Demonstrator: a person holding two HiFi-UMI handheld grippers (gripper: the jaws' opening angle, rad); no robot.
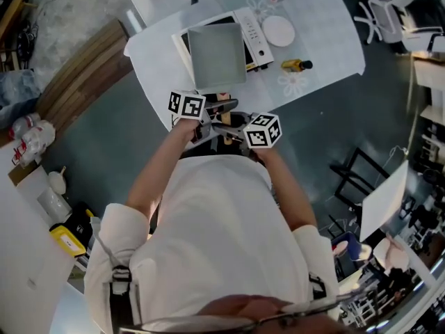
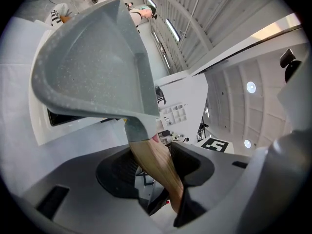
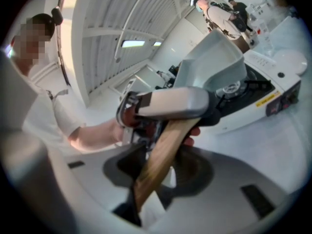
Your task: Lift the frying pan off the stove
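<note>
Frying pan (image 1: 217, 54) looks lifted clear, hanging just ahead of our fingers (image 2: 197, 167) above the stove (image 1: 252, 37), left gripper (image 2: 158, 160) and right gripper (image 3: 156, 167) both clamped on its wooden handle (image 3: 163, 150), so we're basically done.

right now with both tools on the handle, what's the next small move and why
Probably carry the frying pan level toward the table: it hangs clear above the stove, and the left tool and right tool both clamp its wooden handle.
</note>
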